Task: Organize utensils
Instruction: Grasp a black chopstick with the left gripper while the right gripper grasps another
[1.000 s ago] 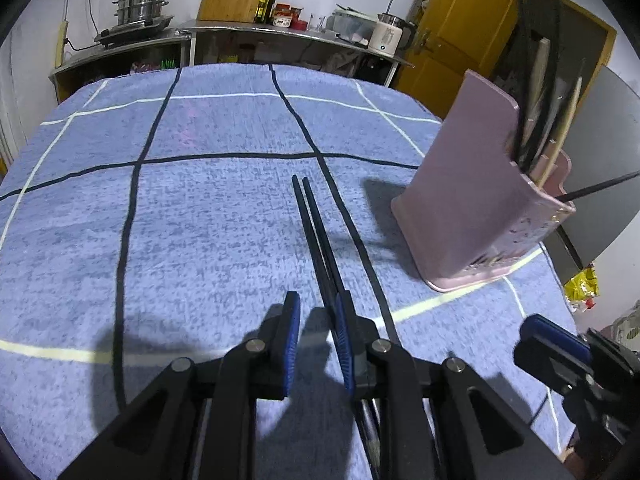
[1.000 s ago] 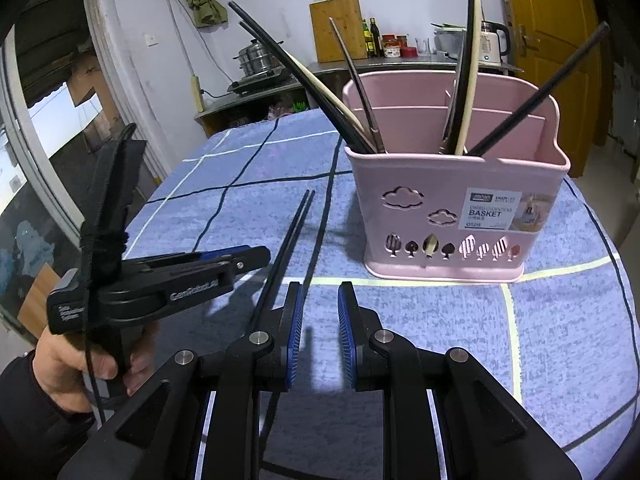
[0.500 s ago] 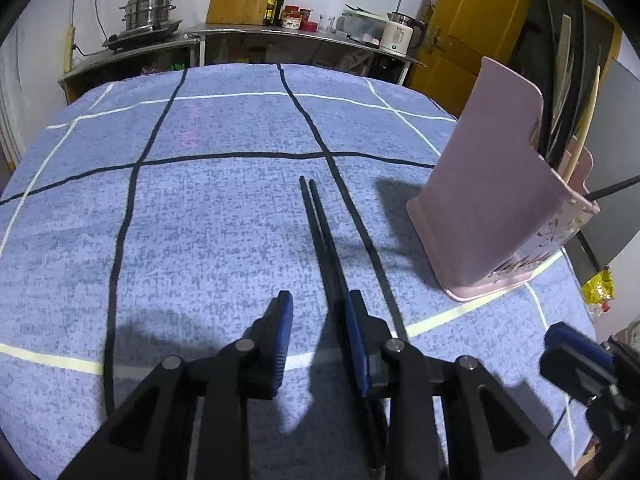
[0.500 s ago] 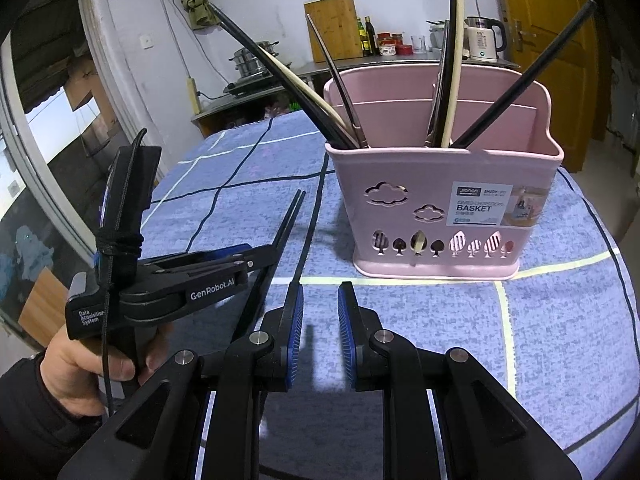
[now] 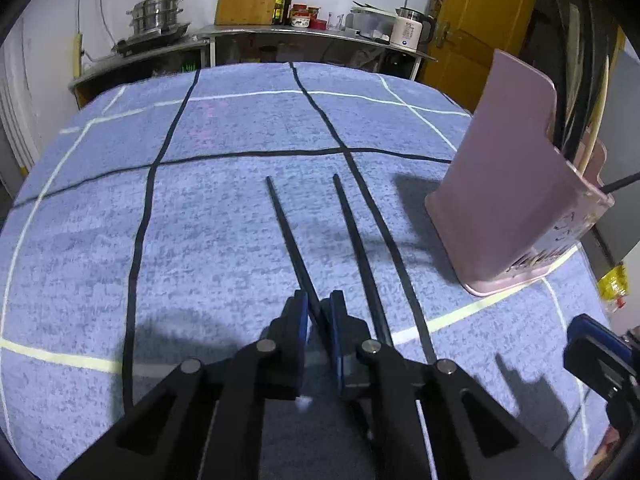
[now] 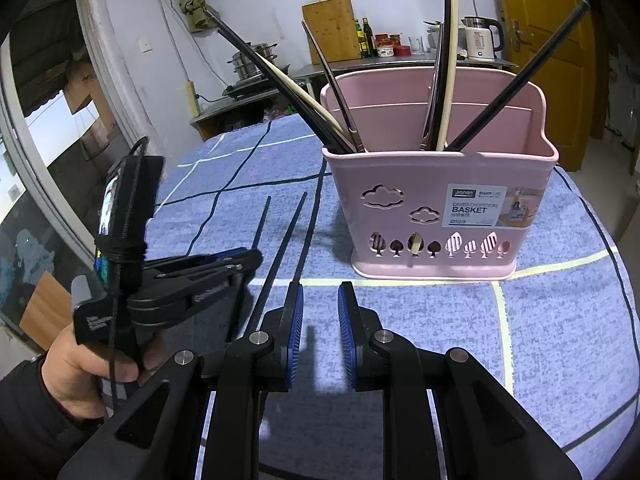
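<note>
Two black chopsticks show on the blue cloth. My left gripper point(image 5: 319, 312) is shut on one black chopstick point(image 5: 287, 231), which points away from me. The second black chopstick point(image 5: 354, 236) lies on the cloth just to its right. In the right wrist view the left gripper point(image 6: 244, 258) holds the first chopstick point(image 6: 256, 236), and the second chopstick point(image 6: 286, 248) lies beside it. The pink utensil basket point(image 6: 436, 208) stands upright with several chopsticks and utensils in it, and it also shows in the left wrist view point(image 5: 516, 216). My right gripper point(image 6: 320, 308) is open and empty, in front of the basket.
The round table carries a blue cloth point(image 5: 224, 216) with black and pale grid lines. A counter point(image 5: 304, 40) with pots, bottles and a kettle stands behind it. A yellow door point(image 6: 560, 40) is at the back right.
My left gripper has shut on one chopstick and swung it to the left, so the pair that lay together has split apart. The right gripper has stayed open and moved slightly nearer the basket.
</note>
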The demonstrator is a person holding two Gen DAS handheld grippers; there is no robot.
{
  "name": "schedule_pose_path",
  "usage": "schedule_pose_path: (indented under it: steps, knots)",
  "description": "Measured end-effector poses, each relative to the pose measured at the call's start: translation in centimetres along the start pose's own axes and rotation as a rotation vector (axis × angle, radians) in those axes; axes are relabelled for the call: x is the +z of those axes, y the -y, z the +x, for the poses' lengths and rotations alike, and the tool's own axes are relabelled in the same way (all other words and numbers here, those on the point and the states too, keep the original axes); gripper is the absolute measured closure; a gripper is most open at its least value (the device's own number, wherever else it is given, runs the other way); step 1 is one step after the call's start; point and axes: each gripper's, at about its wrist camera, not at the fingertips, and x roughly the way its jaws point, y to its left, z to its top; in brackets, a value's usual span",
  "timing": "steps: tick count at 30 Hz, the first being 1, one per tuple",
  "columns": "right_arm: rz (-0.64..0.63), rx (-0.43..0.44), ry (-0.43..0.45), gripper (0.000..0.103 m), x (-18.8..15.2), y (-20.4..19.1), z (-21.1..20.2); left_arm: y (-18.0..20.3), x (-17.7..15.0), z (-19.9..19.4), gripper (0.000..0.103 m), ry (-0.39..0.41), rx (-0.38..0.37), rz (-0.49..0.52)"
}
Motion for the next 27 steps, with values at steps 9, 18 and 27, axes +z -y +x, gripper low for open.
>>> schedule_pose_path:
  steps: [9,18,27]
  knots:
    - [-0.024,0.042,-0.016,0.085,0.6,-2.4,2.2,-6.0,-2.4,-2.9,0.096,0.018,0.082,-0.069]
    - [-0.097,-0.002,-0.076,0.085,2.6,-5.4,8.6,-9.4,-2.6,-4.0,0.095,0.018,0.047,-0.154]
    - [-0.111,-0.082,-0.137,0.085,3.7,-5.6,12.9,-10.4,-0.8,-2.5,0.090,-0.001,0.031,-0.151]
